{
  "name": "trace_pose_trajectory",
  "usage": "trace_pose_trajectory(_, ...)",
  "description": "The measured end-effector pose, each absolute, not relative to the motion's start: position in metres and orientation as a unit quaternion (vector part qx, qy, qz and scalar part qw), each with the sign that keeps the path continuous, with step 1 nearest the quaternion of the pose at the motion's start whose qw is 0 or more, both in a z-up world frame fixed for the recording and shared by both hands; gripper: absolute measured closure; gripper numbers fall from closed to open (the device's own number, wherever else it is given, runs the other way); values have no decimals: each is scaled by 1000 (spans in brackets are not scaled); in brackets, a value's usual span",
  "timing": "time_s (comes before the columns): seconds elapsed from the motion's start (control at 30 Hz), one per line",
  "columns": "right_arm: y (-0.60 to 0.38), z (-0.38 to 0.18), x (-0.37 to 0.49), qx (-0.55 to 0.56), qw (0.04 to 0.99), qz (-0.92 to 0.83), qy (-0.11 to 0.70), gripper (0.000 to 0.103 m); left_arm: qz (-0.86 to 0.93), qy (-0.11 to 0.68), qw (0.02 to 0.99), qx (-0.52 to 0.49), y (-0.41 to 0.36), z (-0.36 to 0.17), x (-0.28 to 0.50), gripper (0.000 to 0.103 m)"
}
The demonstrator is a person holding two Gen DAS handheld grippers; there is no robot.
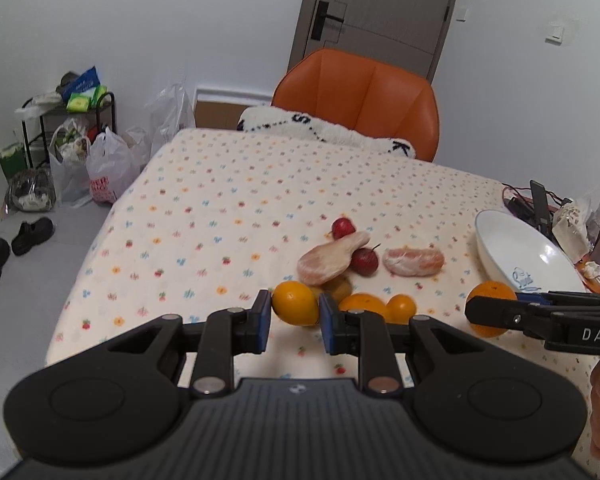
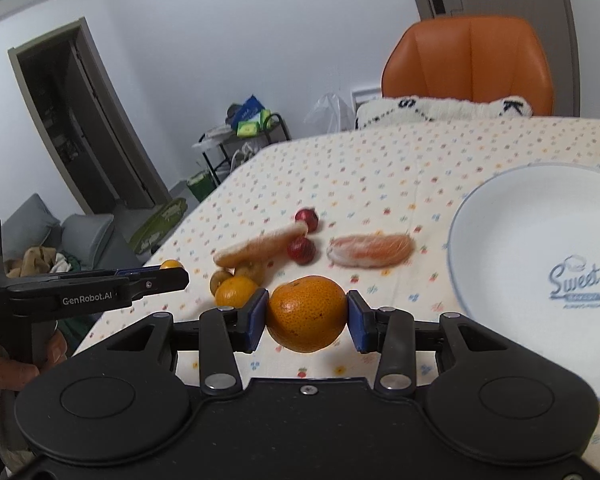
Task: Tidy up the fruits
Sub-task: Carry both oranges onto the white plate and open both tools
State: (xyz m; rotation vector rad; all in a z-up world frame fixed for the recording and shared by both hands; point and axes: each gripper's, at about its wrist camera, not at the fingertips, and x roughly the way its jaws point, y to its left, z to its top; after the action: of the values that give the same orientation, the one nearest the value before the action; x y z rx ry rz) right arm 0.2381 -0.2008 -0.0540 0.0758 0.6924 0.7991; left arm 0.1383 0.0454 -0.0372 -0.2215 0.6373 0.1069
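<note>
Both grippers hold fruit: right gripper [image 2: 307,314] clamps a tangerine [image 2: 305,312], left gripper [image 1: 295,312] a smaller orange [image 1: 295,303]; next, carry them toward the white bowl [image 2: 500,216] near the table's right edge.

Tablecloth [image 2: 380,168]: matt printed cloth. Bowl [image 2: 500,216]: glossy glazed ceramic. Orange [image 2: 306,312]: pitted, slightly shiny rind. Chair [image 1: 360,96]: smooth leather-like upholstery
</note>
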Motion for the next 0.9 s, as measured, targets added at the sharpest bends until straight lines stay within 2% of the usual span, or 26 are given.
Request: trace_pose_trajectory(0.9, -293, -42, 249, 84, 904, 312, 279, 63, -20, 280, 958, -61, -60, -6, 179, 79)
